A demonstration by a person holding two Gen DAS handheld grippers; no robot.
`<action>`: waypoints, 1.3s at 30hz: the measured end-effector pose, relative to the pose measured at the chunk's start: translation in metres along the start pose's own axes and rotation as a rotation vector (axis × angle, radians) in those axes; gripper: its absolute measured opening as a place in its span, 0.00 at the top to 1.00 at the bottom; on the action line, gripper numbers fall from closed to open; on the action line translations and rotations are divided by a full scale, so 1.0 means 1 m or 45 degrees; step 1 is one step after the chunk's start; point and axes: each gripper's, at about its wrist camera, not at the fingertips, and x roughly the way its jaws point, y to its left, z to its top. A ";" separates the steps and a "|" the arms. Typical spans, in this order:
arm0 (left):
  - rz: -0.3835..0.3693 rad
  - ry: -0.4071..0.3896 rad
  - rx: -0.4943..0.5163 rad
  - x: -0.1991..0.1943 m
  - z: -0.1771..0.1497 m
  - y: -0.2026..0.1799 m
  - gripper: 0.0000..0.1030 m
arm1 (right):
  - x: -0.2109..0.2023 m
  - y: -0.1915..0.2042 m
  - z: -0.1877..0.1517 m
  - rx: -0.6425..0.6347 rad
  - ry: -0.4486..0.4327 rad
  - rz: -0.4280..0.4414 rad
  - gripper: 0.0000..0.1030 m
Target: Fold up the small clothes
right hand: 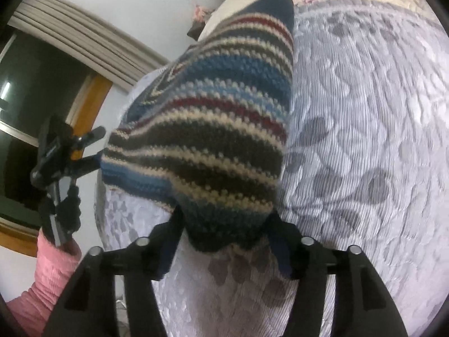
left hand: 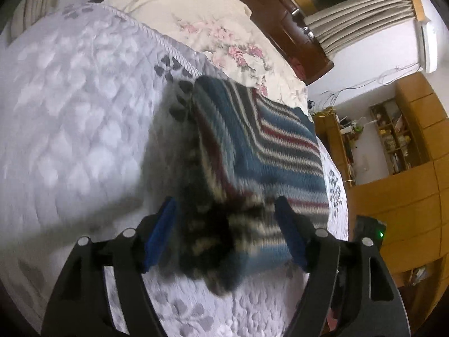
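A knitted garment (left hand: 266, 146) striped in blue, cream, dark grey and red lies partly folded on the quilted white bedspread (left hand: 70, 112). Its near edge is bunched and blurred between the blue pads of my left gripper (left hand: 227, 224), which is shut on it. In the right wrist view the garment (right hand: 213, 106) rises off the bedspread (right hand: 364, 112) like a tent, casting a shadow. My right gripper (right hand: 224, 224) is shut on its lower corner. The left gripper (right hand: 95, 148) shows at the garment's left edge, held by a hand in a pink sleeve (right hand: 47, 275).
A floral pillow (left hand: 196, 14) lies at the head of the bed against a dark wooden headboard (left hand: 294, 28). Curtains (left hand: 359, 19) and wooden shelves (left hand: 393, 134) stand beyond the bed's right side. A dark window (right hand: 33, 84) is at the left in the right wrist view.
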 end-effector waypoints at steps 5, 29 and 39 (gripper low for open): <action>0.003 0.083 -0.013 0.028 0.029 0.012 0.26 | -0.013 -0.008 0.014 0.021 -0.050 0.013 0.27; -0.331 0.411 0.078 0.134 0.061 0.001 0.22 | 0.013 -0.022 0.071 0.149 -0.033 0.163 0.03; -0.380 0.334 0.066 0.135 0.042 -0.005 0.54 | -0.010 -0.013 0.069 0.117 -0.046 0.120 0.35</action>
